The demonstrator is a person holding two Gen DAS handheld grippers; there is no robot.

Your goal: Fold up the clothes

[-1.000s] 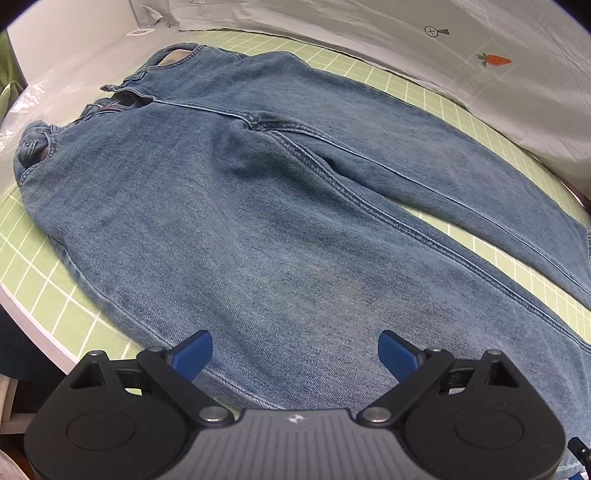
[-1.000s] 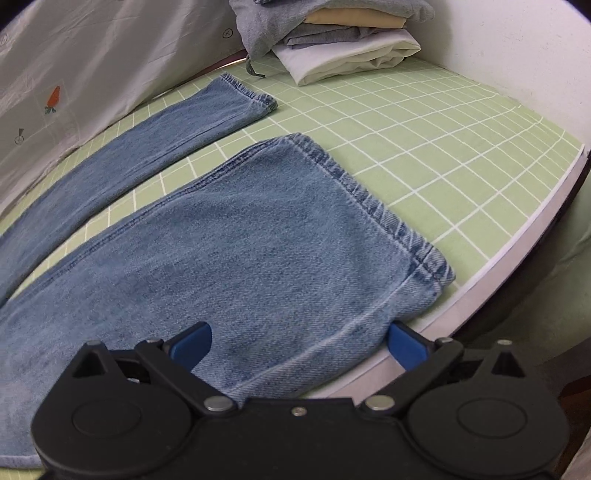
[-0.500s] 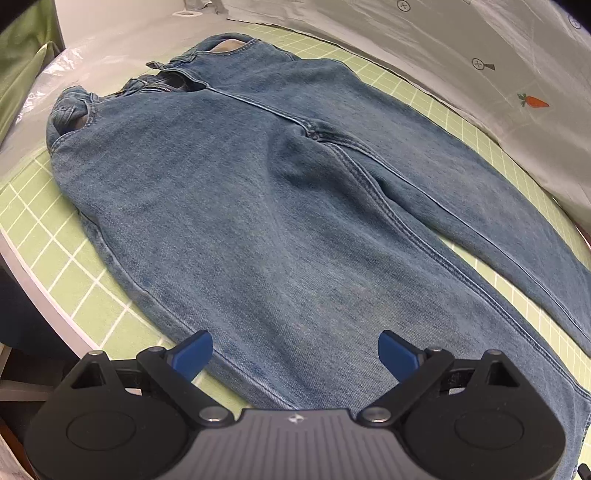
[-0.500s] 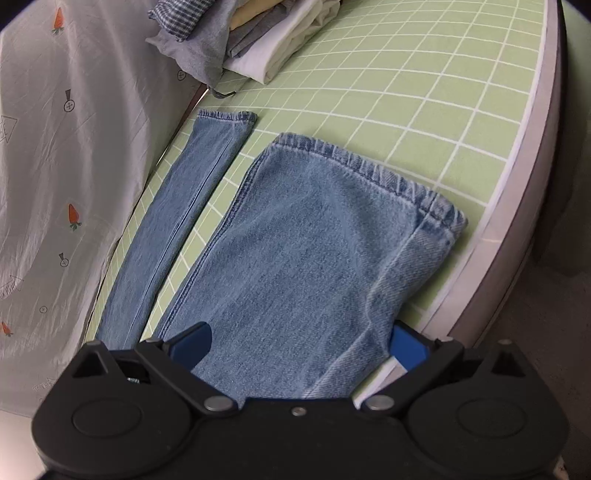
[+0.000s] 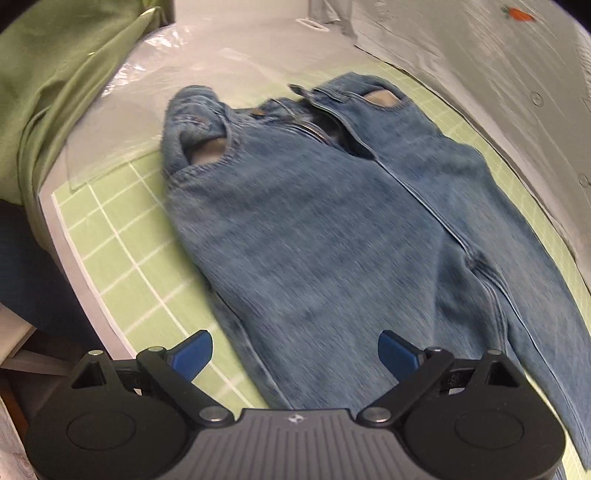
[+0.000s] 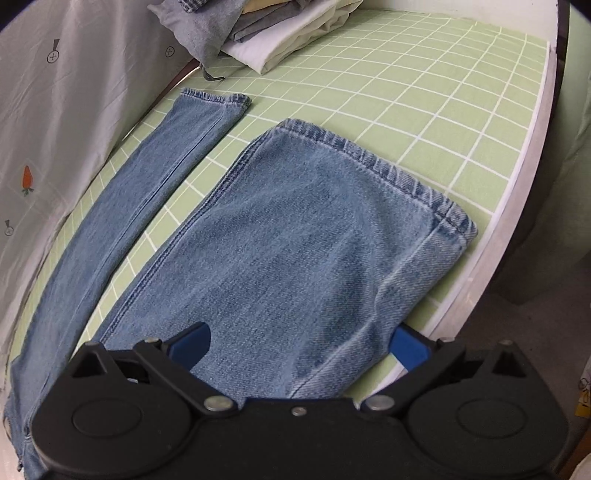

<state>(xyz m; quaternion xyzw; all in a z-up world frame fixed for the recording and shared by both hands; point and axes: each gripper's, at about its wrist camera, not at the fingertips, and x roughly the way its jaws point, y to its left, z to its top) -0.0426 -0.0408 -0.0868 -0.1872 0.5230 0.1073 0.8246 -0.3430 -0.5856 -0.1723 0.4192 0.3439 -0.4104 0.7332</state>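
- The jeans [image 5: 332, 229] lie flat and front-up on the green grid mat [image 5: 122, 236], and everything below is placed from them.
- Beyond the left edge of their waistband, a green cloth [image 5: 62, 85] hangs past the mat's corner, with a clear plastic sheet [image 5: 122, 110] between the two.
- The left gripper [image 5: 295, 350] hovers over the near hip, its blue fingers [image 5: 190, 354] spread wide, one over bare mat, the other over denim, holding nothing.
- The fly is unzipped; pale pocket linings show at both hips.
- Behind the jeans hangs a white sheet [image 6: 55, 122] printed with small carrots.
- At the leg end, the right gripper [image 6: 295, 347] sits released with the near cuff's leg between its fingers; its right finger [image 6: 408, 349] lies at the table's edge beside the denim.
- The far leg [image 6: 147, 177] lies apart from the near leg [image 6: 314, 240], with a strip of mat between them.
- Past the cuffs, a stack of folded clothes [image 6: 266, 33] rests on the mat.
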